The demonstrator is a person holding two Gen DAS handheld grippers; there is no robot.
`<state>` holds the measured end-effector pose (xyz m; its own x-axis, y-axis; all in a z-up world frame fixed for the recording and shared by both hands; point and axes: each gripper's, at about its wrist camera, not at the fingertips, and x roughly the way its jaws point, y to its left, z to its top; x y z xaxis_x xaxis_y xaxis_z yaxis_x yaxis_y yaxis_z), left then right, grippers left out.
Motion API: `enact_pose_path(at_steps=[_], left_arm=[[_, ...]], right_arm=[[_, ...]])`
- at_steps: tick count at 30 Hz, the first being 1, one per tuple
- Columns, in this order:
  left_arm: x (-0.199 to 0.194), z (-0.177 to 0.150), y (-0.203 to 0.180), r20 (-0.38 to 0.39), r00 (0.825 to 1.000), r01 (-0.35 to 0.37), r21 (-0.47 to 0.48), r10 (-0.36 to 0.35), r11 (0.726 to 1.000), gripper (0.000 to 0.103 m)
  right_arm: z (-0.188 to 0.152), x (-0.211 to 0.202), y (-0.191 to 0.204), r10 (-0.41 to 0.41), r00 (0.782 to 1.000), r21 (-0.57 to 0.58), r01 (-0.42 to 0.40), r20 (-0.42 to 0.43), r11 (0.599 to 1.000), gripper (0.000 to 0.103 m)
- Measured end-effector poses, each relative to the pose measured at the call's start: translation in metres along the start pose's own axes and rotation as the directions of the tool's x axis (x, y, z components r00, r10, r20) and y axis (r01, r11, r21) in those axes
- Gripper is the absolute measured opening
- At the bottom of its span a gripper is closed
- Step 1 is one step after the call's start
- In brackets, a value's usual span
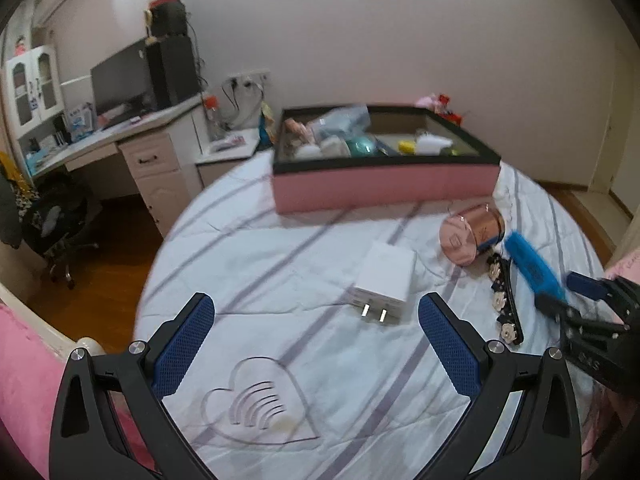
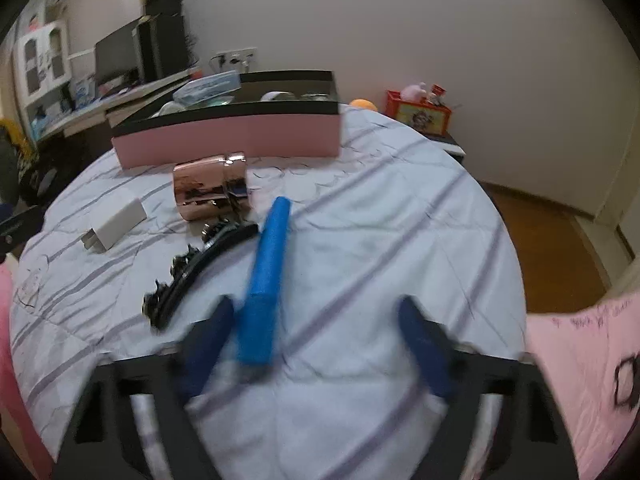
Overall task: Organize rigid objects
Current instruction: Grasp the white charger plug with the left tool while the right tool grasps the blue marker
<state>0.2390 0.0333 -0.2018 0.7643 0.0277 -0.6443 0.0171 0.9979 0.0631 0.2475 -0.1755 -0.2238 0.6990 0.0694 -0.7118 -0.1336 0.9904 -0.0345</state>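
Blue cylindrical stick lies on the bed between the right gripper jaws — spread, not pinching, blurred. Long axis runs along the fingers, nearer the left one. Left gripper jaws are spread wide, empty, before the white charger.

A white desk stands along the left wall, carrying a dark monitor and a black tower. A black office chair sits on the wooden floor. A pink blanket lies at the bed's edge.
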Motion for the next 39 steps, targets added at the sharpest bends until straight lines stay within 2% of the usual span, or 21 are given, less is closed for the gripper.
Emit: enact_pose_path(at_steps=[1,2,8,12,16,18,19,20,21,22,23,24,25,28,34,37,39], left_arm=[[0.005,0.000,-0.003,-0.006,1.000,0.003,0.005,-0.003,1.000,0.103],[0.012,0.000,-0.005,-0.021,1.000,0.006,0.011,-0.006,1.000,0.103],[0.040,0.004,-0.016,-0.078,0.997,0.024,0.025,-0.022,0.999,0.103],[0.056,0.009,-0.023,-0.104,0.994,0.022,0.072,-0.015,0.997,0.103],[0.075,0.012,-0.031,-0.186,0.982,0.051,0.106,-0.031,0.993,0.103],[0.078,0.013,-0.032,-0.196,0.980,0.069,0.102,-0.048,0.992,0.101],[0.079,0.015,-0.032,-0.197,0.978,0.087,0.094,-0.067,0.992,0.095],[0.079,0.015,-0.031,-0.198,0.976,0.111,0.083,-0.093,0.990,0.083],[0.079,0.016,-0.029,-0.199,0.972,0.143,0.065,-0.127,0.988,0.080],[0.078,0.016,-0.029,-0.195,0.972,0.143,0.066,-0.128,0.988,0.071],[0.077,0.017,-0.030,-0.190,0.973,0.150,0.073,-0.134,0.986,0.060],[0.075,0.017,-0.032,-0.184,0.971,0.168,0.078,-0.151,0.983,0.053],[0.073,0.016,-0.033,-0.176,0.970,0.186,0.082,-0.169,0.979,0.042],[0.069,0.014,-0.037,-0.168,0.974,0.174,0.106,-0.155,0.979,0.040],[0.057,0.010,-0.030,-0.144,0.978,0.163,0.078,-0.151,0.983,0.041],[0.043,0.009,-0.022,-0.103,0.984,0.148,0.052,-0.143,0.988,0.041],[0.026,0.012,-0.017,-0.047,0.990,0.133,0.029,-0.132,0.991,0.041]], right_arm=[[0.003,0.004,0.004,0.004,1.000,-0.021,-0.004,-0.008,1.000,0.037],[0.006,0.006,0.007,0.002,1.000,-0.043,-0.002,-0.007,0.999,0.035],[0.022,0.019,0.009,-0.007,1.000,-0.101,0.004,-0.030,0.995,0.036],[0.026,0.025,0.003,0.019,0.999,-0.084,-0.021,-0.027,0.996,0.035],[0.027,0.027,0.000,0.041,0.999,-0.065,-0.043,-0.026,0.997,0.035],[0.028,0.027,-0.001,0.047,0.999,-0.060,-0.048,-0.027,0.997,0.035],[0.028,0.027,-0.001,0.047,0.999,-0.060,-0.049,-0.027,0.997,0.035],[0.028,0.027,-0.001,0.047,0.999,-0.060,-0.048,-0.026,0.997,0.035],[0.028,0.027,-0.001,0.047,0.999,-0.061,-0.048,-0.025,0.997,0.035],[0.028,0.028,-0.001,0.048,0.999,-0.060,-0.049,-0.025,0.997,0.035],[0.028,0.028,-0.002,0.054,0.998,-0.055,-0.056,-0.024,0.997,0.033],[0.029,0.027,-0.004,0.064,0.998,-0.049,-0.065,-0.022,0.997,0.027],[0.028,0.027,-0.005,0.071,0.997,-0.044,-0.072,-0.017,0.996,0.027],[0.027,0.025,-0.007,0.088,0.996,-0.027,-0.088,-0.013,0.996,0.027],[0.025,0.011,-0.011,0.140,0.989,0.028,-0.142,0.038,0.990,0.027],[0.027,-0.001,-0.008,0.142,0.986,0.040,-0.146,0.084,0.989,0.027],[0.031,-0.012,-0.005,0.128,0.984,0.041,-0.134,0.121,0.990,0.027]])
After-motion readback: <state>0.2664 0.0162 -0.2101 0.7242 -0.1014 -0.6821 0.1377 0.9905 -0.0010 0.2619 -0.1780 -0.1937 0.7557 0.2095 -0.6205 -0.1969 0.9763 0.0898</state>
